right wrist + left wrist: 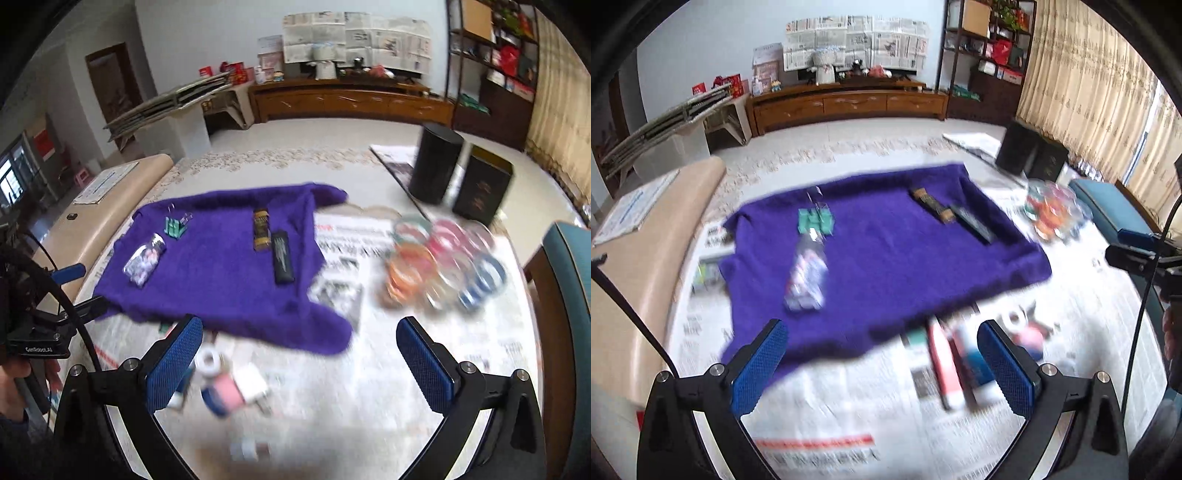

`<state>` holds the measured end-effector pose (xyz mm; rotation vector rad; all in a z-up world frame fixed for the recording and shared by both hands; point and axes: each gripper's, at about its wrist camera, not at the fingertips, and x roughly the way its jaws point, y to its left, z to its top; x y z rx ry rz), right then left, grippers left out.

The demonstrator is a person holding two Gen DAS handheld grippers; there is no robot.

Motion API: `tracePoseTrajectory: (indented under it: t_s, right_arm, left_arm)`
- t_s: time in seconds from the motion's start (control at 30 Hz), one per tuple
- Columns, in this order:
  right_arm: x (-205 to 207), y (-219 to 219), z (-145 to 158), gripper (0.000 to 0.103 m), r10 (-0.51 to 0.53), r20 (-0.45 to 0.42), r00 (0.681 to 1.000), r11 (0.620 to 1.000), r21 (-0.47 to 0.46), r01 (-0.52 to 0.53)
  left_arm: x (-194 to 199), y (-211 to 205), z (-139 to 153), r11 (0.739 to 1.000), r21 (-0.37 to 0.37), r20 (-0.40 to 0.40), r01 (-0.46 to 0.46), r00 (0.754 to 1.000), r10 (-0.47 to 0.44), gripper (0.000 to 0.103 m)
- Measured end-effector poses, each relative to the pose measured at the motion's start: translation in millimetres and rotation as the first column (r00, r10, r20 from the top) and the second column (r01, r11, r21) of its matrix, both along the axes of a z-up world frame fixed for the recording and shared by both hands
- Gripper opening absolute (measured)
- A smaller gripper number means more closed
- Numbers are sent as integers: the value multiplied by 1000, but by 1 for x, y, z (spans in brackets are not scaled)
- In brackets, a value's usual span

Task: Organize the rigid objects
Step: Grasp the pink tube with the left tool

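Note:
A purple cloth (pixel 886 254) (pixel 225 273) lies on a newspaper-covered table. On it are a clear packet of small items (pixel 807 273) (pixel 144 260), green binder clips (pixel 814 221) (pixel 176 226), a gold-ended dark box (pixel 932 205) (pixel 261 229) and a long black case (pixel 971 223) (pixel 282 262). Near the cloth's front edge lie a red-and-white tube (pixel 943 369), a tape roll (pixel 1015 317) (pixel 207 360), a pink item (pixel 227 393) and a white plug (pixel 255 386). My left gripper (pixel 882 369) is open above the newspaper. My right gripper (pixel 299 365) is open and empty.
A pile of coloured tape rolls (pixel 443 258) (pixel 1052 210) sits right of the cloth. Two black canisters (pixel 436 166) (pixel 482 192) stand at the back right. A teal chair (pixel 569 295) is at the right edge. A beige bench (pixel 646 258) runs along the left.

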<state>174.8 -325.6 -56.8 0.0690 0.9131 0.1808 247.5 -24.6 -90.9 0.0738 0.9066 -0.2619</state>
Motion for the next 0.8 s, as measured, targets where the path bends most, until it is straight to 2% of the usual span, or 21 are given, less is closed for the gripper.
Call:
tracePoseTrajectory:
  t_s: [0.23,0.37,0.43,0.63,0.8]
  right_arm:
    - [-42,-24,-23,103,-49,-1,999,999,19,49]
    - [-54,-35,-37,103,-85,26,996,996,44,83]
    - [-56,-39,-45,103,-93,23,995,994,54,91]
    - [-61,-47,-58,103,-92,19,996,995,35,92]
    - [-64,-41,-60,103,-60,11,998,997,42,60]
  left_arm:
    - [-19,-10,-43,1000,13,-78,-24,997,25,103]
    - [-20,-17,-59,998,49,-78,-26,997,30,103]
    - [-18,-20,-64,997,73,-75,-30,997,36,103]
    - [-13,-27,-71,996,80,-67,-42,997,47,102]
    - [-11,-42,-73,993,114,-40,-38,998,43,101]
